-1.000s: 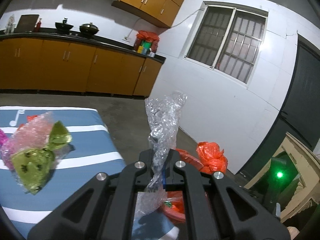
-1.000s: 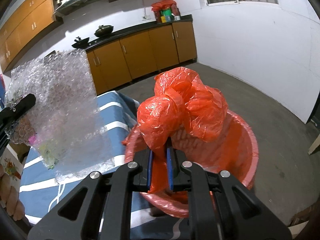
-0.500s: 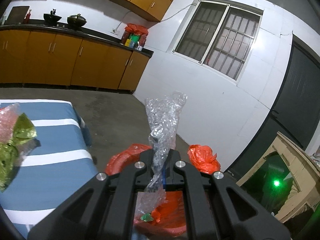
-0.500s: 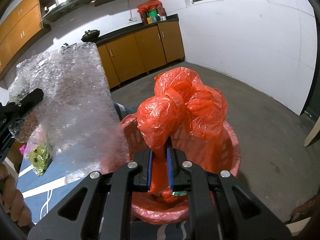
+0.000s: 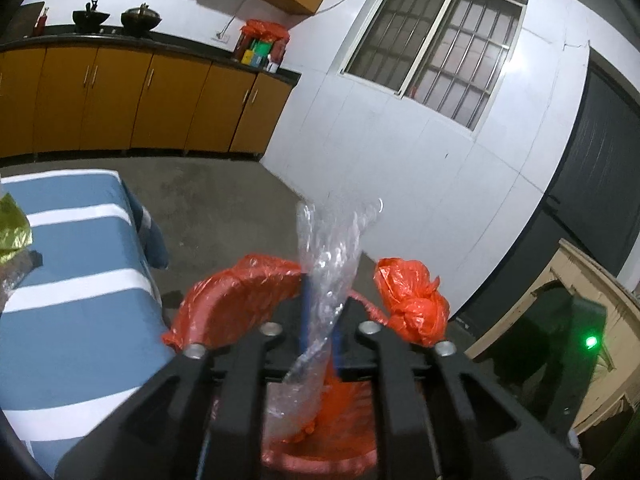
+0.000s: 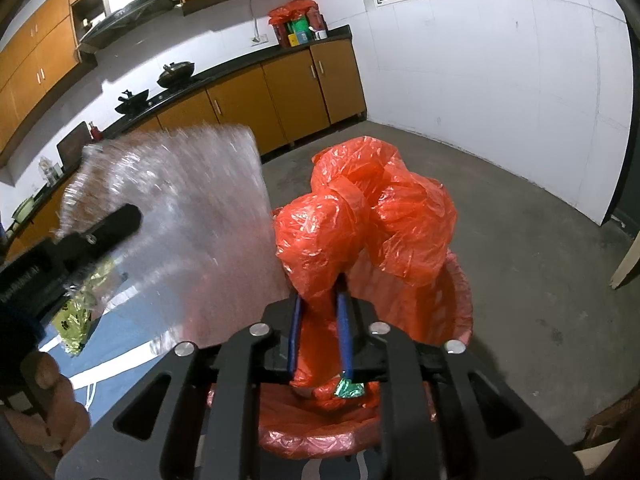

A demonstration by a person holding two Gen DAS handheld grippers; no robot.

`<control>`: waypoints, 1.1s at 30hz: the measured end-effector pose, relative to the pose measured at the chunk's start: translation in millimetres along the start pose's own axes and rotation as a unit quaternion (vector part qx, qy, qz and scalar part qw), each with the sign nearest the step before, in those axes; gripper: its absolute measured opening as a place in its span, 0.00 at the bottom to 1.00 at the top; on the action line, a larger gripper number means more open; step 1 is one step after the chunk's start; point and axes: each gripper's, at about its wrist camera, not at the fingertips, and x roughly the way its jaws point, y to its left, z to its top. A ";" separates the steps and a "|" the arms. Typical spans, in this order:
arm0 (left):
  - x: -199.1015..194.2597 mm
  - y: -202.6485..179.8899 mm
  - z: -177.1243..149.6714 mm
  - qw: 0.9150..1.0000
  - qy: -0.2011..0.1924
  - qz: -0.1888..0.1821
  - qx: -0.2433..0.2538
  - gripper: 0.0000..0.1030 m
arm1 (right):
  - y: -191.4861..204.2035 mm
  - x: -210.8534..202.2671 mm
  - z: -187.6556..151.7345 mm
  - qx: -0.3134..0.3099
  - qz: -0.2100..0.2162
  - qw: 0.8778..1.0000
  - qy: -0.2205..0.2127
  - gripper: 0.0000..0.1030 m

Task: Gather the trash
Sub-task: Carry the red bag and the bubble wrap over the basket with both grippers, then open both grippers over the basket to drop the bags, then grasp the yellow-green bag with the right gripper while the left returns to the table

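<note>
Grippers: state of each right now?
Left gripper: closed on the bubble wrap.
Right gripper: closed on the crumpled orange bag.

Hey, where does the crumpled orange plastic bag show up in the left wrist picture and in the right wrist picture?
Left wrist view: the crumpled orange plastic bag sits right of centre, low in the frame, just right of the bubble wrap.
Right wrist view: it fills the centre, bunched above the right gripper, whose jaws are shut on its lower end.
Shared landmark: the orange-lined bin below the bag in both views.
</note>
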 end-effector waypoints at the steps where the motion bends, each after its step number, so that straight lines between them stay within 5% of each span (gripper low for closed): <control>1: 1.0 0.6 -0.7 1.000 0.002 0.005 -0.002 0.25 | -0.2 0.3 -1.0 0.000 0.002 1.000 0.001 0.23; 10: -11.6 24.4 -5.2 0.999 0.005 0.035 -0.023 0.41 | -8.2 -7.4 -3.6 0.008 -0.001 1.000 -0.003 0.37; 13: -27.4 34.8 -7.2 0.998 -0.005 0.067 -0.017 0.50 | -8.2 -10.8 -3.1 0.006 -0.007 1.000 -0.005 0.37; 16: -39.9 43.1 -9.5 0.995 -0.012 0.103 -0.011 0.58 | -5.2 -15.4 -3.2 0.000 -0.016 1.000 -0.012 0.48; 23: -80.7 67.7 -20.3 0.983 -0.022 0.184 0.004 0.69 | 21.6 -21.8 -3.5 -0.032 -0.007 0.999 -0.019 0.58; 33: -151.6 121.2 -37.3 0.958 -0.043 0.284 -0.004 0.73 | 80.6 -14.7 -10.3 -0.080 0.039 0.996 -0.003 0.58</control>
